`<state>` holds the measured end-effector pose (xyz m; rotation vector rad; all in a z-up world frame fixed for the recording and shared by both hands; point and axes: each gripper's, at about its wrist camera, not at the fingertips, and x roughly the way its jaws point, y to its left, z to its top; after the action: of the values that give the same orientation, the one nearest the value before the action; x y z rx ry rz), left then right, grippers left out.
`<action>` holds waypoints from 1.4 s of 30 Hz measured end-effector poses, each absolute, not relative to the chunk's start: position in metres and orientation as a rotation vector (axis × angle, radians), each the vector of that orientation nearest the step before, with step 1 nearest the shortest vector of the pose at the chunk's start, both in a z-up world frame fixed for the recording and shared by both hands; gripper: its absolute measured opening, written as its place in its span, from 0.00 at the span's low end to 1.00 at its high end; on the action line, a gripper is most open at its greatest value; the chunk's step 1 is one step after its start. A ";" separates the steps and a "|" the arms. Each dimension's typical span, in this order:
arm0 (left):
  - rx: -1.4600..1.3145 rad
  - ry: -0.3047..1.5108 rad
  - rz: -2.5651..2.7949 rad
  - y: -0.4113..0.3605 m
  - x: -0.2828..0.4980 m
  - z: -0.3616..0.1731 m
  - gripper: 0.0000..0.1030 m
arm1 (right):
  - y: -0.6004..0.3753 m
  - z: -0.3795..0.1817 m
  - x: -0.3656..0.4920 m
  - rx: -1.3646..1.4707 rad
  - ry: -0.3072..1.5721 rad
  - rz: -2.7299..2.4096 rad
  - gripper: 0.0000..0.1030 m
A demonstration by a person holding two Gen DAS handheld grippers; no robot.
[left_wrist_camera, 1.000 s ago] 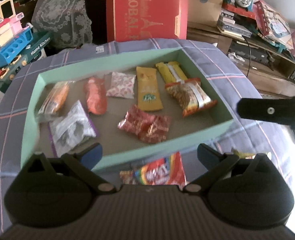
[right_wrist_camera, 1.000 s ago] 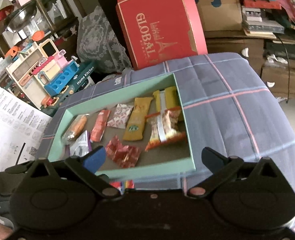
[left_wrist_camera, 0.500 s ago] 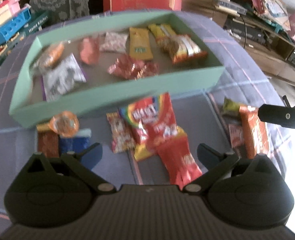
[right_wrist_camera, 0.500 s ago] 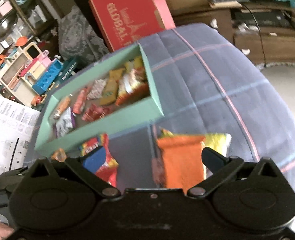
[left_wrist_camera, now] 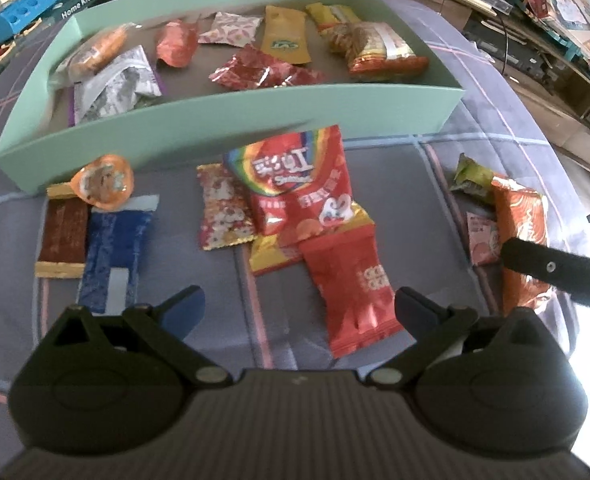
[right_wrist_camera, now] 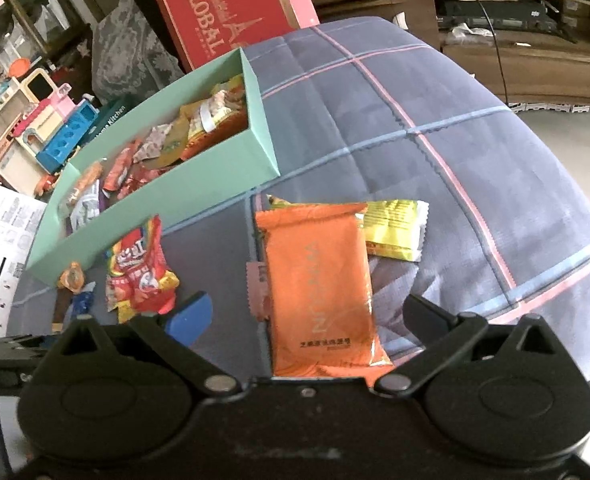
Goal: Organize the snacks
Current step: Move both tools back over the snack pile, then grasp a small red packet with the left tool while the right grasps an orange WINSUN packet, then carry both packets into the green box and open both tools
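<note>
A mint-green box [left_wrist_camera: 231, 116] holding several snack packets lies on the plaid cloth; it also shows in the right wrist view [right_wrist_camera: 199, 184]. In front of it lie loose snacks. My left gripper [left_wrist_camera: 299, 310] is open and empty, just above a plain red packet [left_wrist_camera: 351, 292] that lies under a rainbow candy bag [left_wrist_camera: 295, 180]. My right gripper [right_wrist_camera: 307, 314] is open and empty, its fingers straddling a large orange packet [right_wrist_camera: 319, 280]. That orange packet [left_wrist_camera: 519, 232] shows at the right of the left wrist view, with a right gripper finger [left_wrist_camera: 559, 270] over it.
A blue packet [left_wrist_camera: 115, 248], a brown bar [left_wrist_camera: 65, 240] and a round orange-lidded cup [left_wrist_camera: 103, 180] lie left of the candy pile. A yellow packet [right_wrist_camera: 395, 228] lies beside the orange one. A red carton [right_wrist_camera: 223, 12] and toys stand behind the table.
Both grippers have pulled back and dropped from over the box to the loose snacks in front of it. The right gripper has come down around the orange packet.
</note>
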<state>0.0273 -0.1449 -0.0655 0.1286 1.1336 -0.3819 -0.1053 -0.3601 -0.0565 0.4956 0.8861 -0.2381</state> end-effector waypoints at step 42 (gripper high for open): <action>0.044 0.952 -0.442 -0.086 0.045 -0.003 0.34 | -0.300 0.015 -0.048 0.400 0.807 -0.023 0.48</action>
<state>0.0446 -0.0864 -0.0030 0.0443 0.9522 -0.4417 -0.0476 -0.3000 0.0153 0.3998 0.8070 -0.0226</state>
